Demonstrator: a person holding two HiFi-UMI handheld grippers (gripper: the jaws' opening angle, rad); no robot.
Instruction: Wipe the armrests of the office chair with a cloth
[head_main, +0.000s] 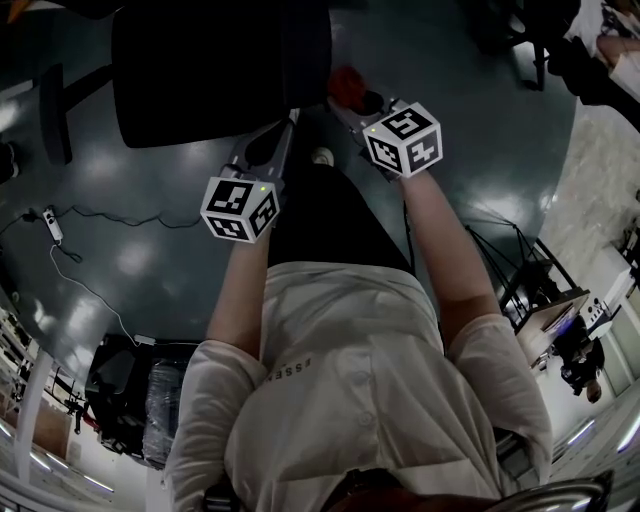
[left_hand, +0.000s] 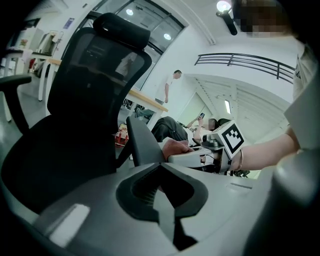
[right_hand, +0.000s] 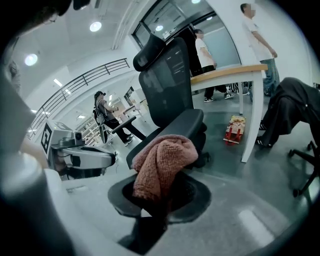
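Chair (head_main: 220, 60): being faced by both grippers, standing on the floor (head_main: 130, 260), its seat ahead and toward the left.
Left gripper (left_hand: 161, 192): being held near the seat's front edge, jaws being pressed together with nothing seen between them.
Cloth (right_hand: 162, 165): being pinched in the right gripper, bunched up above its jaws, near the seat's right front corner.
Right gripper (right_hand: 160, 202): being held just right of the left one, jaws being clamped on the cloth.
Armrest (right_hand: 125, 122): the far one is being seen beyond the cloth, apart from it.
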